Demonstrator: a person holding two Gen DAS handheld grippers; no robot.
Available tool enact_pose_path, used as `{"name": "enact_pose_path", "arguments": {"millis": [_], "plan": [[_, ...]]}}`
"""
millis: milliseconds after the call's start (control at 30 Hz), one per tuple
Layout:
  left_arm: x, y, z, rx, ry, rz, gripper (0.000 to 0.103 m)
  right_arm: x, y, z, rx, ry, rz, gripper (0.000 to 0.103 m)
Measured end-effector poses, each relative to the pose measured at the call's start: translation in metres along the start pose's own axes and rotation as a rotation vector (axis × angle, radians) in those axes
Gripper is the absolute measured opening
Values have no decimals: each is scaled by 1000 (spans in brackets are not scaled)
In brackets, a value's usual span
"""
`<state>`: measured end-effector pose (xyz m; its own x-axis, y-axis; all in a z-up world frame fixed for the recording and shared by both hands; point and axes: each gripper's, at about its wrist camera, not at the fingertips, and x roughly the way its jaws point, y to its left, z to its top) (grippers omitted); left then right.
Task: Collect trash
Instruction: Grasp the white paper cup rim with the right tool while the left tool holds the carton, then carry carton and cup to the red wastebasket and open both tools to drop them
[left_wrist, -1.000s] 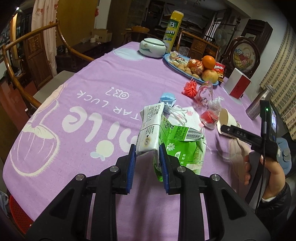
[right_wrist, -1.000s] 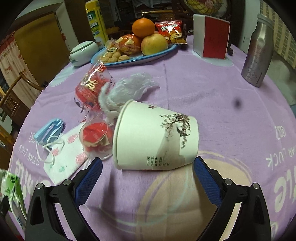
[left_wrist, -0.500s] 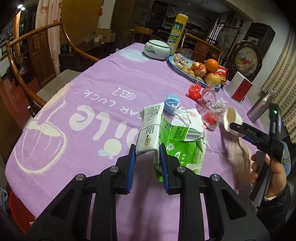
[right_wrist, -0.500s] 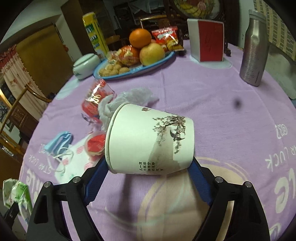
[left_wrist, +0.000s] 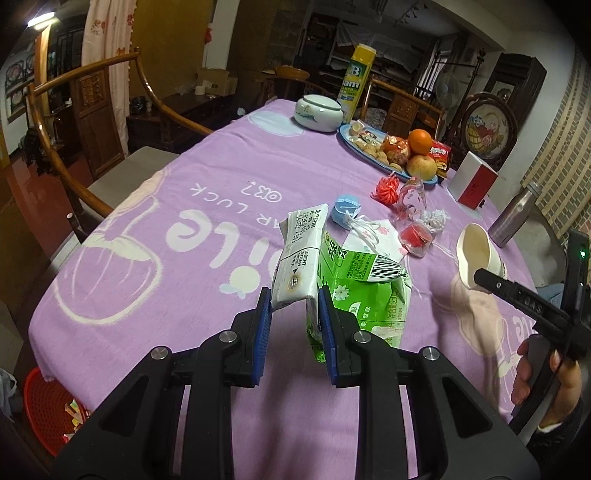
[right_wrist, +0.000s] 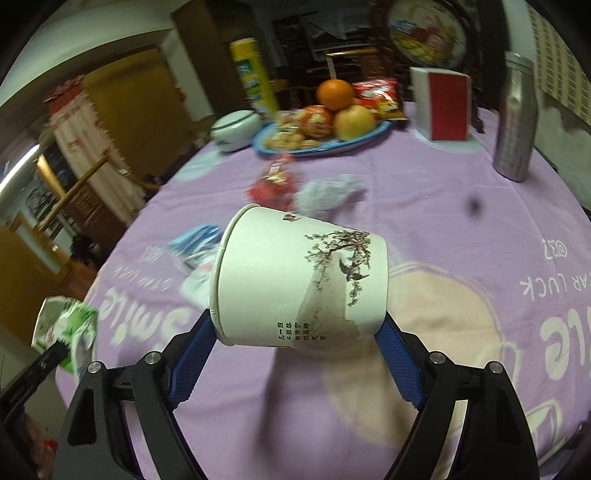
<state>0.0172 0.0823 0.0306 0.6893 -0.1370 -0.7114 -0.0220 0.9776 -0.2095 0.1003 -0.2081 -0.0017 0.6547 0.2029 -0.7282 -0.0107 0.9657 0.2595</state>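
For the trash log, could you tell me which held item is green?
The crushed milk carton in the left gripper; the right gripper's paper cup is white.

Each camera rides close behind its own claw, facing forward over the purple worktop (left_wrist: 229, 173) — both views share the fruit plate (left_wrist: 352, 142) (right_wrist: 354, 142).

Purple tablecloth (left_wrist: 207, 177) with white lettering covers the table. Curved wooden armchair (left_wrist: 85, 122) at left of the left wrist view; a second wooden chair (left_wrist: 402, 99) behind the table. Floral curtain (left_wrist: 107, 40) upper left, beside a yellow-brown door (left_wrist: 166, 48). Brick-pattern wall (left_wrist: 561, 122) at right. Round framed picture (left_wrist: 487, 129) on a dark stand. Ceiling strip light (left_wrist: 40, 18) lit, top left.
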Motion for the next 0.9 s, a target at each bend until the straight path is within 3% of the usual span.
{"name": "enact_pose_path", "arguments": {"millis": [700, 900], "plan": [[-102, 78, -56, -134, -122, 130, 26, -28, 152, -71, -307, 64, 271, 84], [-96, 90, -60, -141, -114, 140, 25, -32, 181, -81, -355, 76, 290, 84]]}}
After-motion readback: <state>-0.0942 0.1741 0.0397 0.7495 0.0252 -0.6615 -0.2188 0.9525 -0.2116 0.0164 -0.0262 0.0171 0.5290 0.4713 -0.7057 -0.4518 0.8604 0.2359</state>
